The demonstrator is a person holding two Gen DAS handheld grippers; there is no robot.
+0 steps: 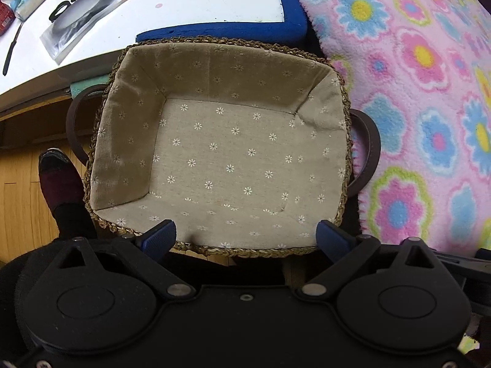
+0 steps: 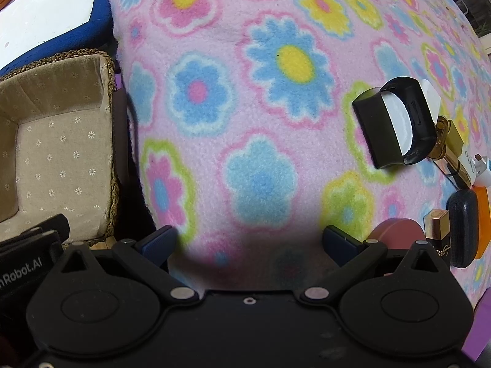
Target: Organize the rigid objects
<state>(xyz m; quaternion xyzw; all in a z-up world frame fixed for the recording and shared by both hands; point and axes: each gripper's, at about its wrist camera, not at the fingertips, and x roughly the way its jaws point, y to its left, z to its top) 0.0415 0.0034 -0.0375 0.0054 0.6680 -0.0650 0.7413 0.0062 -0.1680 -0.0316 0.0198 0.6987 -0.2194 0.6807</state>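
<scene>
A: What's biggest here?
B: The flowered blanket (image 2: 260, 107), then the lined basket (image 1: 214, 70) beside it, holding nothing.
A: And the smaller things?
B: A black case (image 2: 396, 122) sits on the blanket, right side.
A: The grippers?
B: The left gripper (image 1: 245, 236) gapes over the basket; the right gripper (image 2: 250, 239) gapes above bare blanket.

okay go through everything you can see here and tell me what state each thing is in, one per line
Basket: empty, upright.
Left gripper: open, nothing between its fingers, above the basket.
Right gripper: open, holding nothing, above the blanket.
Black-and-white case: lying tilted on the flowered blanket.
Dark oval case: closed.
</scene>
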